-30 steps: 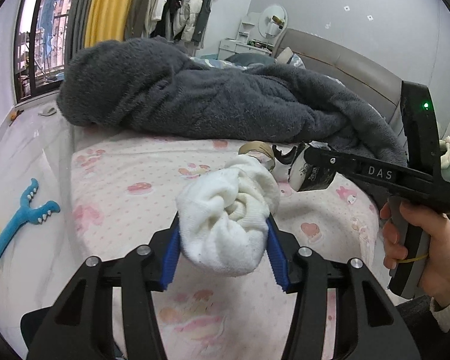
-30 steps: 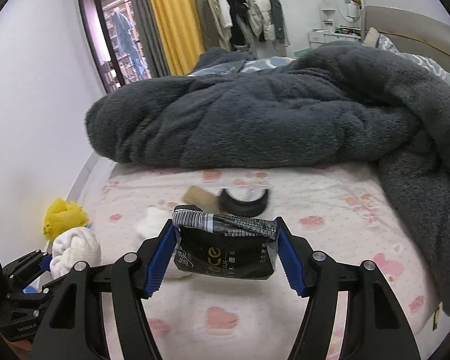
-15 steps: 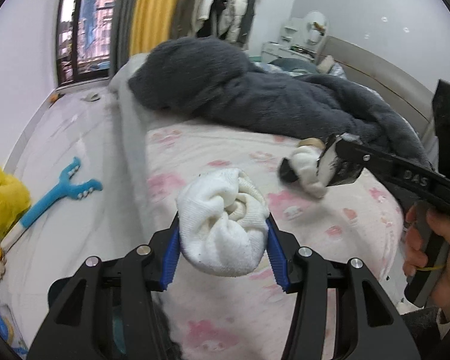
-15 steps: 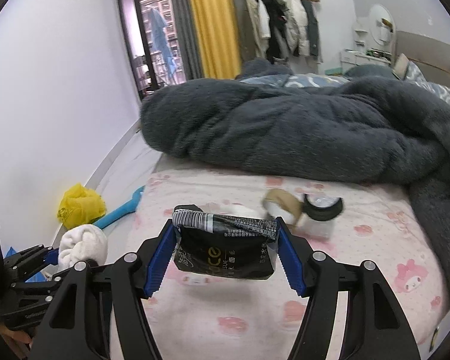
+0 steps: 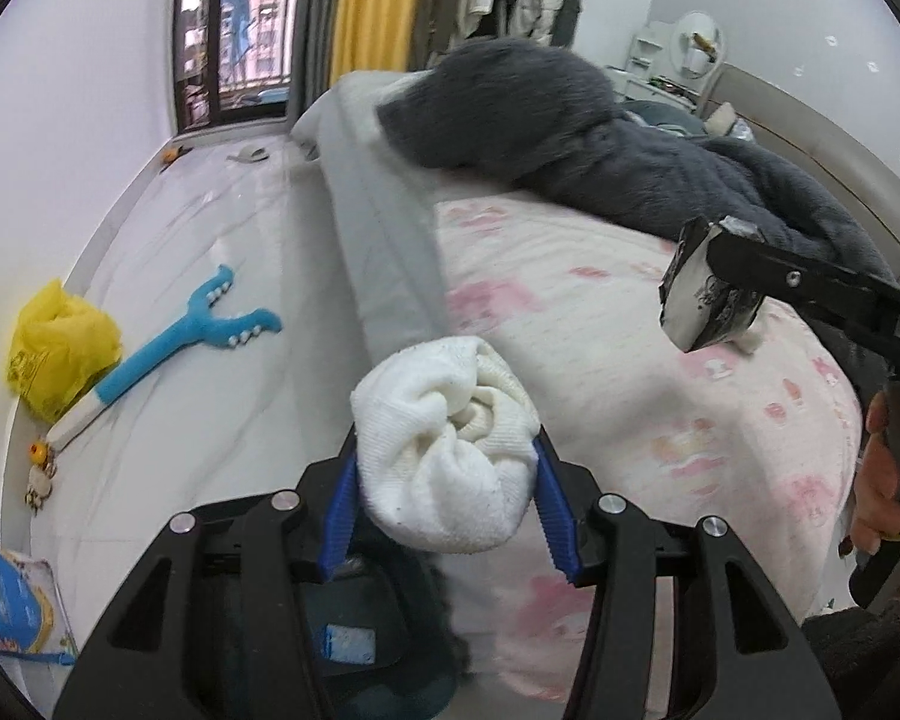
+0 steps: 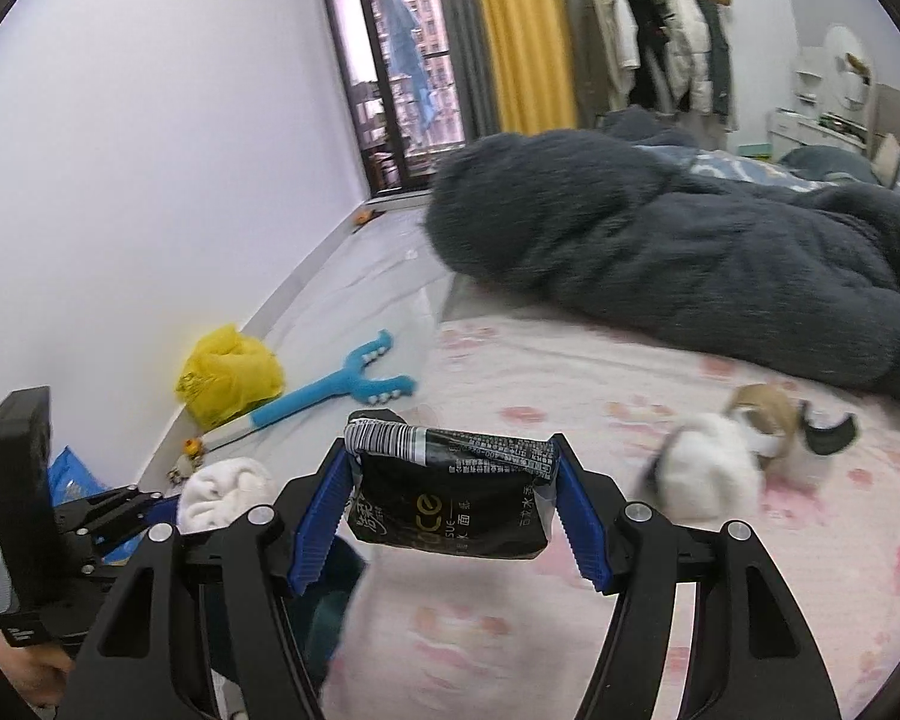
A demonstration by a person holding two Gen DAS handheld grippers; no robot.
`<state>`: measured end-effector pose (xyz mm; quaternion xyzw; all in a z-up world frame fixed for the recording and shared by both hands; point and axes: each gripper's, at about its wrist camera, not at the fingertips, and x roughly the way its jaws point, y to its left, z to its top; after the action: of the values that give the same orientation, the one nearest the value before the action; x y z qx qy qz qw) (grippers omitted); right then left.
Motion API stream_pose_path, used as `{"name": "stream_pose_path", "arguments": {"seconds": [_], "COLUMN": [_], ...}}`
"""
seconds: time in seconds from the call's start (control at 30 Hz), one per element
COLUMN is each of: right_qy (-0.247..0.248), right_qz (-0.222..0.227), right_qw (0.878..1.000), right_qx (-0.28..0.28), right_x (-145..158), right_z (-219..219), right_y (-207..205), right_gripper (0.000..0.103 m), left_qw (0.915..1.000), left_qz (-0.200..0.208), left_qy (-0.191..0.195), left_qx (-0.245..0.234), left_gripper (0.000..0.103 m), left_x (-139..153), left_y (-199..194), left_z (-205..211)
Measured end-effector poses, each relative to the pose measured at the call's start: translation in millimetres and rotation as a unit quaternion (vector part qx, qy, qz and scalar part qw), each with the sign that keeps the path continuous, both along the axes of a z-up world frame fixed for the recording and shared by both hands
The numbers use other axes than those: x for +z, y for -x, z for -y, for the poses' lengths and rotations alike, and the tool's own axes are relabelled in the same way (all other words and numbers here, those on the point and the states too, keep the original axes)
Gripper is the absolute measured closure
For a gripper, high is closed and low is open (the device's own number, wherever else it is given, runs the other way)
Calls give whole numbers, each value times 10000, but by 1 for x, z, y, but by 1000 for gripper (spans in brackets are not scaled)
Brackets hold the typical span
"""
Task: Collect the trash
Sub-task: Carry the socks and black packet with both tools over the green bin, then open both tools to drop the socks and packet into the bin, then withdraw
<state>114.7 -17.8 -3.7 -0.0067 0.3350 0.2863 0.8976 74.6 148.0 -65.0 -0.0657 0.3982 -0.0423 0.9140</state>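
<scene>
The left gripper (image 5: pixel 444 501) is clamped on a rolled white sock (image 5: pixel 444 450), carried past the near corner of a bed (image 5: pixel 660 432) with the floor below. The right gripper (image 6: pixel 453 510) is clamped on a black tissue packet (image 6: pixel 450 498), held above the pink-patterned sheet (image 6: pixel 570 396). In the left wrist view a hand (image 5: pixel 882 480) grips the right tool's handle at the frame's edge, cut off by it.

Under the left gripper sits a dark container (image 5: pixel 354 630); its contents are hard to make out beyond a blue-and-white scrap.

On the sheet beyond the packet lie a white wad (image 6: pixel 708 474), a brown tape roll (image 6: pixel 762 414) and a black curved piece (image 6: pixel 831 429), all blurred and close together.

On the floor beside the bed are a blue book (image 5: pixel 6 600), cut off, a yellow plastic bag (image 5: pixel 60 348) by the wall and a blue forked toy (image 5: pixel 180 342) next to it.

A dark grey fleece blanket (image 6: pixel 660 240) is heaped across the far half of the bed, with a yellow curtain (image 6: pixel 522 30) and hanging coats (image 6: pixel 660 30) behind.
</scene>
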Motion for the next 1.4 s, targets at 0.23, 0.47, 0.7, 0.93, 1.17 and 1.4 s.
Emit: {"name": "stream_pose_path", "arguments": {"seconds": [0.23,0.47,0.7,0.93,1.17,1.4], "right_qy": [66,118,257,406,505,566], "right_qz": [-135,-375,-564,-793,-961,-1202], "right_qw": [9990,9960,9923,9875,9837,9794], "right_qx": [422,801,1069,1302,1435,1521], "right_x": [-10,-27,-41,-59,-73,-89], "right_z": [-47,-89,-122,-149,-168,-186], "right_y": [10,22,31,38,39,39], "right_gripper": [37,37,37,37,37,37], "left_qw": [9984,9946,9896,9812,9715,9674], "left_qz": [-411,-781,-1205,-1722,-2164,-2340], "left_qy": [174,273,322,378,500,614], "left_qx": [361,620,723,784,825,752], "left_gripper": [48,48,48,48,48,34], "left_x": [-20,-37,-56,-81,-103,-112], "left_y": [7,20,28,33,43,52], "left_z": [-41,-72,-93,-109,-123,-135]}}
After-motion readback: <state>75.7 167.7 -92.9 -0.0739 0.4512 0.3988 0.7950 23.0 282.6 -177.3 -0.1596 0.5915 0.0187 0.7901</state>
